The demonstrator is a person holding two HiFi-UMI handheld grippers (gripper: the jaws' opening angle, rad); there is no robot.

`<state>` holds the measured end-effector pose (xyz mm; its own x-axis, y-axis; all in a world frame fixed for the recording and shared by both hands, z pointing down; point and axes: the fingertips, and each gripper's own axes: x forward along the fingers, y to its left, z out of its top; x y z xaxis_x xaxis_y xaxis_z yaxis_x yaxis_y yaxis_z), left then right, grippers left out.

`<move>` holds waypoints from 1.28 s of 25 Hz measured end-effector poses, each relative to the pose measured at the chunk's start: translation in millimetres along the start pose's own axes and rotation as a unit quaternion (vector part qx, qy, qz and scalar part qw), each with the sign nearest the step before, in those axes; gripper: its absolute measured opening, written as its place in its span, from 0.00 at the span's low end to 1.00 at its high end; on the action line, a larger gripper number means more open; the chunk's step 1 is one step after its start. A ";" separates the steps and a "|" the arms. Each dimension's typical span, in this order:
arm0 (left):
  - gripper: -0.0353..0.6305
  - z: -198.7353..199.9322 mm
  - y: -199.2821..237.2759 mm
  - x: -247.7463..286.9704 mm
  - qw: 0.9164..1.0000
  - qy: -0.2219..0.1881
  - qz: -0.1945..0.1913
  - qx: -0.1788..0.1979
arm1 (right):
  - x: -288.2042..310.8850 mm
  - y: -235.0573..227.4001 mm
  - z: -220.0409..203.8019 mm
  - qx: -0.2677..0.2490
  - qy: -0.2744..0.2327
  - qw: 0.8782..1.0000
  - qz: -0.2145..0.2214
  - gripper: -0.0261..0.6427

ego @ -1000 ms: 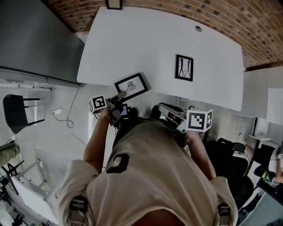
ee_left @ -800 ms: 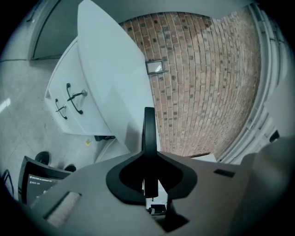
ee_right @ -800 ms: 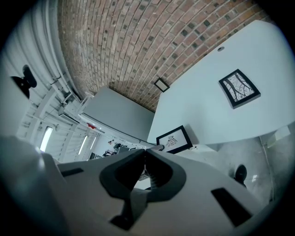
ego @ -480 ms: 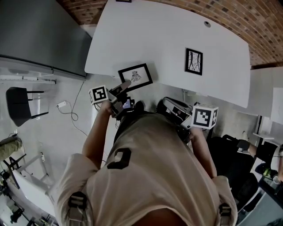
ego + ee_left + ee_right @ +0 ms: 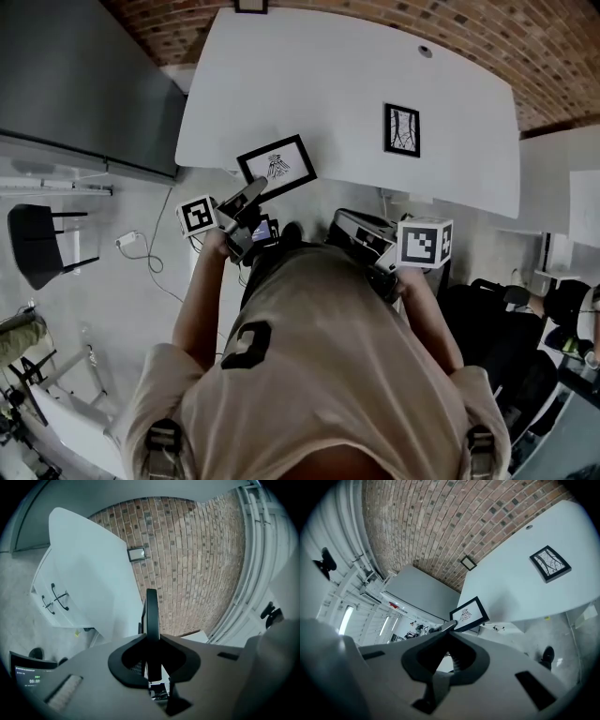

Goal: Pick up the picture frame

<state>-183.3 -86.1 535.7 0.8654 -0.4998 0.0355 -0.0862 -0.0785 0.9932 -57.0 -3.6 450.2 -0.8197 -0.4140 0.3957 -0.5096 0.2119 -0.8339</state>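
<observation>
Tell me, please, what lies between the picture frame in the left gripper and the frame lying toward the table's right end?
Nothing lies there: the head view shows only bare white table between the held picture frame and the second frame.

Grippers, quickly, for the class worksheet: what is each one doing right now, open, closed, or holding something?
Left gripper: closed on the picture frame.
Right gripper: closed, empty.

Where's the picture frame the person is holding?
In the head view the picture frame is left of centre, gripped in the jaws of the left gripper at the near edge of the white table; a second frame lies flat to its right.
</observation>
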 end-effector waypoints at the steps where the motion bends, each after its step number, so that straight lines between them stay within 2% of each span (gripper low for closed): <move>1: 0.11 -0.8 -2.1 -0.1 1.000 0.003 -0.002 0.003 | 0.5 -0.1 -0.3 -0.002 -0.001 1.000 -0.003 0.05; 6: 0.11 -11.0 -13.8 16.1 0.999 0.034 -0.016 0.018 | -8.5 -1.9 -2.0 0.009 -0.020 1.000 -0.018 0.05; 11: 0.11 -25.5 -20.4 44.0 0.995 0.086 -0.017 0.042 | -29.5 -12.6 -3.0 0.032 -0.060 0.997 -0.035 0.05; 17: 0.11 -39.8 -28.9 70.3 0.992 0.118 -0.025 0.047 | -50.3 -26.3 -4.5 0.074 -0.104 0.991 -0.048 0.05; 22: 0.11 -38.1 -38.1 73.0 0.991 0.117 -0.025 0.061 | -52.0 -25.7 -5.3 0.083 -0.107 0.990 -0.038 0.05; 27: 0.11 -27.0 -49.7 75.5 0.990 0.100 -0.036 0.092 | -55.9 -33.5 -6.9 0.091 -0.097 0.990 -0.037 0.05; 32: 0.11 -18.1 -58.4 62.9 0.991 0.079 -0.039 0.098 | -45.9 -30.3 -8.0 0.093 -0.084 0.992 -0.018 0.05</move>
<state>-114.8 -97.3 481.9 0.9386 -0.3448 -0.0074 -0.0970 -0.2845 0.9538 -6.0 16.0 460.4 -0.7393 -0.5628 0.3698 -0.4677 0.0340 -0.8832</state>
